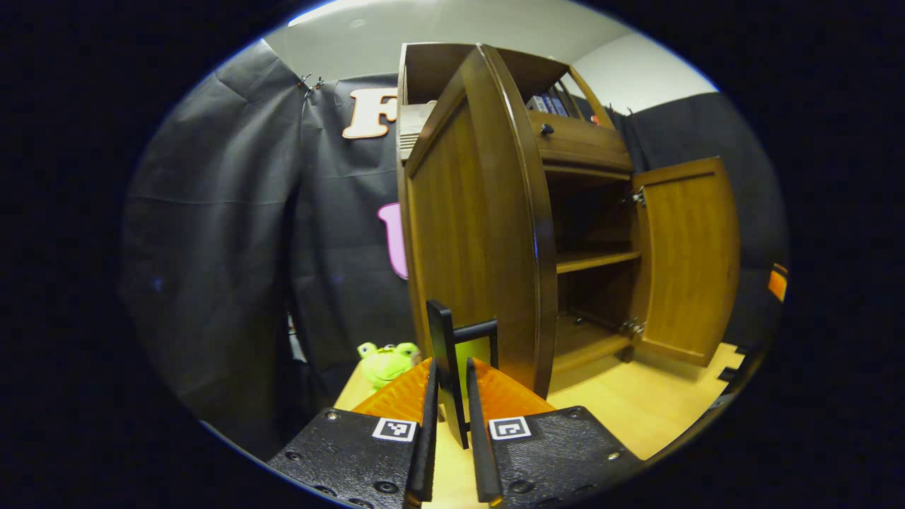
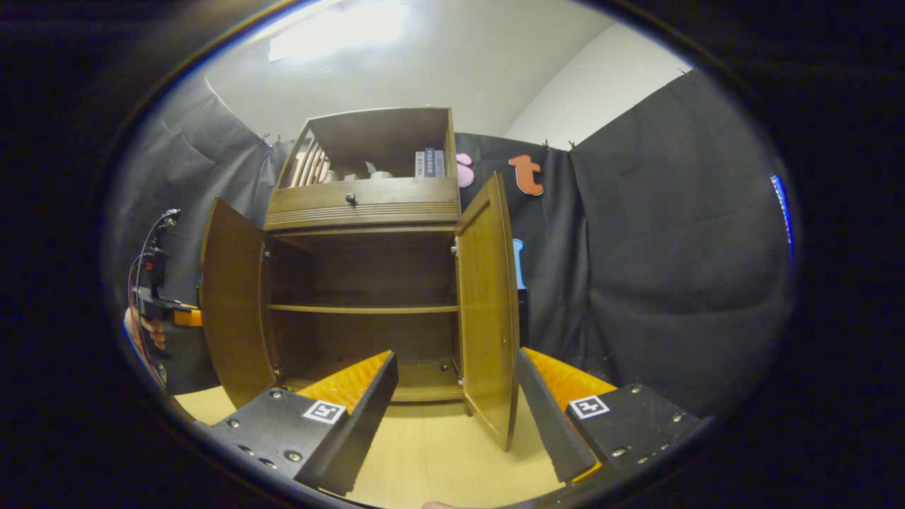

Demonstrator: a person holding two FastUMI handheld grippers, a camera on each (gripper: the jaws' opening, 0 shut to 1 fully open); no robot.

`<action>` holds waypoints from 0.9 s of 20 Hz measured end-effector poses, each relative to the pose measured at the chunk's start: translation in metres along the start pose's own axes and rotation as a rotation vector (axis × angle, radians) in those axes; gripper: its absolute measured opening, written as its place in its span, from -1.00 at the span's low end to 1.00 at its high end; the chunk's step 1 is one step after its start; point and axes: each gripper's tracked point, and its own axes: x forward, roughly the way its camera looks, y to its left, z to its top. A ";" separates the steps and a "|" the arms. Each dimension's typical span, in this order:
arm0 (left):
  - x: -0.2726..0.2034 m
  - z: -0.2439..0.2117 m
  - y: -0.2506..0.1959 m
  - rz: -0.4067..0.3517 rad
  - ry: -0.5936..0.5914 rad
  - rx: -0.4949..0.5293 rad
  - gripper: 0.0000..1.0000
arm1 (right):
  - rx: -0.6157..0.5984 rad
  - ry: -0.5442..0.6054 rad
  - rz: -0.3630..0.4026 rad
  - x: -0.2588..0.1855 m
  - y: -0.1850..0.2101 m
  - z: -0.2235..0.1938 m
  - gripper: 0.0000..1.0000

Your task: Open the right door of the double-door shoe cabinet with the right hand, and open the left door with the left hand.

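Left tool (image 1: 452, 410) is pinched on the slim black bar handle (image 1: 447, 357) of the left door (image 1: 470, 240), which stands swung open directly ahead. Right tool (image 2: 456, 403) is spread and empty, with the right door (image 2: 488, 304) open between its fingers. Both doors are rigid, smooth varnished wood panels on hinges; they likely swing lightly, best held by the handle.

Green frog plush toy (image 1: 387, 363) sits on the light wooden tabletop (image 1: 636, 403), low beside the black cloth backdrop (image 1: 212, 233). Top open shelf holds a few upright books (image 2: 430, 162), a pale small object (image 2: 380, 173) near them, and slanted slats (image 2: 311, 166) at the left end. White ceiling (image 2: 424, 63) above, with a bright light panel (image 2: 339, 28). White wall (image 2: 601, 85) rises behind the cloth.
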 end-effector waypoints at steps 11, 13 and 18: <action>-0.002 -0.007 0.049 -0.047 -0.030 -0.121 -0.91 | -0.040 0.023 0.034 0.003 0.019 -0.012 0.98; -0.003 -0.008 0.053 -0.062 -0.032 -0.119 -0.89 | -0.040 0.024 0.037 0.004 0.020 -0.013 0.98; -0.003 -0.010 0.057 -0.077 -0.027 -0.119 -0.90 | -0.037 0.033 0.025 0.005 0.017 -0.017 1.00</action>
